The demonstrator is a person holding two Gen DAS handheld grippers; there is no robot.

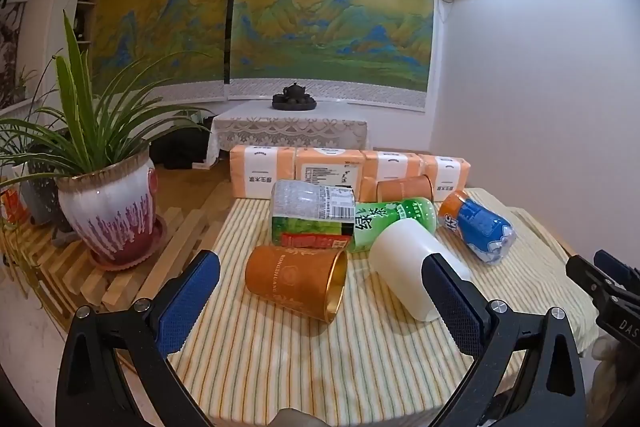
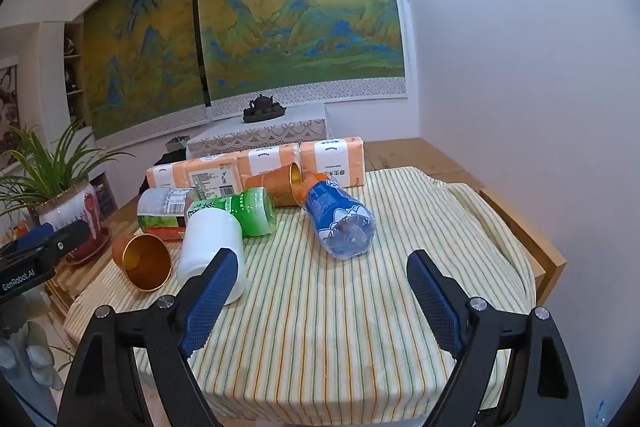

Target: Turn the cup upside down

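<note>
An orange cup with a gold inside (image 1: 297,280) lies on its side on the striped cloth, mouth toward the near right; it also shows in the right wrist view (image 2: 142,261). A white cup (image 1: 408,265) lies on its side beside it, and also shows in the right wrist view (image 2: 211,251). A second orange cup (image 1: 405,188) lies at the back, seen too in the right wrist view (image 2: 280,183). My left gripper (image 1: 320,291) is open, its jaws standing either side of the two near cups. My right gripper (image 2: 320,291) is open and empty over bare cloth.
Two green-labelled bottles (image 1: 394,221) (image 1: 312,213) and a blue-labelled bottle (image 2: 340,215) lie on the cloth (image 2: 320,347). Orange tissue packs (image 1: 328,171) line the back edge. A potted plant (image 1: 110,207) stands on slats to the left. A white wall is close on the right.
</note>
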